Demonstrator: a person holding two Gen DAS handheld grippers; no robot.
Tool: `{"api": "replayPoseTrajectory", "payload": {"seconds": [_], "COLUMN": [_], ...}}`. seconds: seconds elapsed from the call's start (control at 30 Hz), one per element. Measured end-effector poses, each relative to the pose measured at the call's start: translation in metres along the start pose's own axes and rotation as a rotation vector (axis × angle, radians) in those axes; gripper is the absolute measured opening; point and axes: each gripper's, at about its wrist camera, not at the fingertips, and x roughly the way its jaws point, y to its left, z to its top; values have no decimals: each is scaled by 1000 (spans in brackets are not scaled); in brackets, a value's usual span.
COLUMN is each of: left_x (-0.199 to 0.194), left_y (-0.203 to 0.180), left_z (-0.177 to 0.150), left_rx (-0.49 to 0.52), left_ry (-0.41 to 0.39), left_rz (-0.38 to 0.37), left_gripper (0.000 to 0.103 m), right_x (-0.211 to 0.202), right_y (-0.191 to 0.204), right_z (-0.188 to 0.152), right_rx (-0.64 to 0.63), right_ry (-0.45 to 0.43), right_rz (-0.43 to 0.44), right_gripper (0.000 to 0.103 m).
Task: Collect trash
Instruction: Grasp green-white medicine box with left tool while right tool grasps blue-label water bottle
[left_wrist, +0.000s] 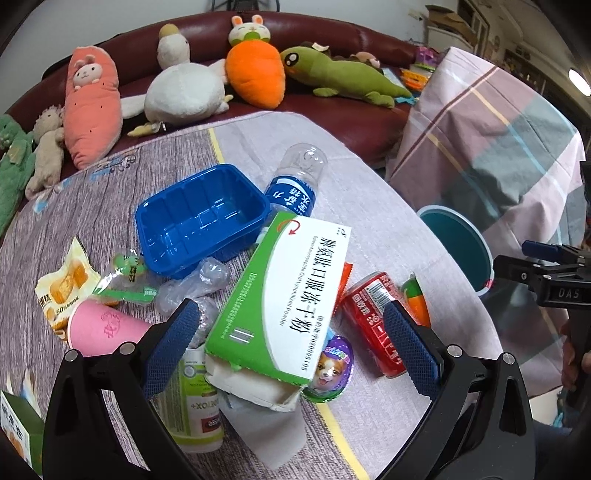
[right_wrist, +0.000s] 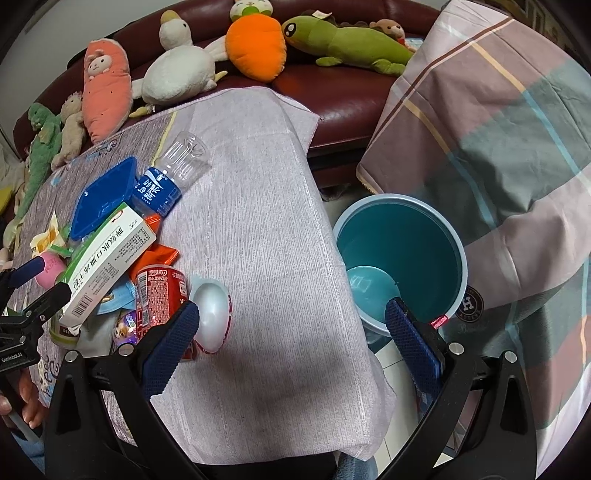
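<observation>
Teal bin beside table, trash-free

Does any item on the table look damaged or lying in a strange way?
Yes. The green-and-white cardboard medicine box has a torn-open end and rests tilted on other trash. The clear plastic water bottle and red soda can lie on their sides.

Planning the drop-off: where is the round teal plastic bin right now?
The round teal plastic bin stands on the floor off the table's right edge, below the plaid cloth; in the right wrist view it sits beyond the open right gripper.
</observation>
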Motion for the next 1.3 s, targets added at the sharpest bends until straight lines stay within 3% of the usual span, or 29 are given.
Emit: {"api": "replayPoseTrajectory", "payload": {"seconds": [0.43, 0.77, 1.0, 1.1, 1.2, 1.3], "left_x": [29, 65, 84, 88, 91, 88], "left_y": [14, 2, 7, 9, 7, 6], "left_z": [22, 27, 32, 34, 32, 30], "left_rx": [105, 188, 192, 181, 185, 183], "left_ry": [113, 215, 276, 291, 306, 283], "left_rz": [-115, -137, -157, -196, -217, -194], "left_gripper": [100, 100, 100, 95, 74, 73], "right_x": [7, 19, 30, 35, 40, 45], "right_y": [1, -3, -4, -5, -3, 1], "right_z": [4, 10, 17, 19, 21, 23], "right_rx": [38, 53, 55, 58, 54, 42], "right_ry": [39, 69, 89, 97, 104, 112], "right_rz": [23, 27, 38, 43, 48, 56], "right_gripper": [97, 97, 97, 97, 97, 97]}}
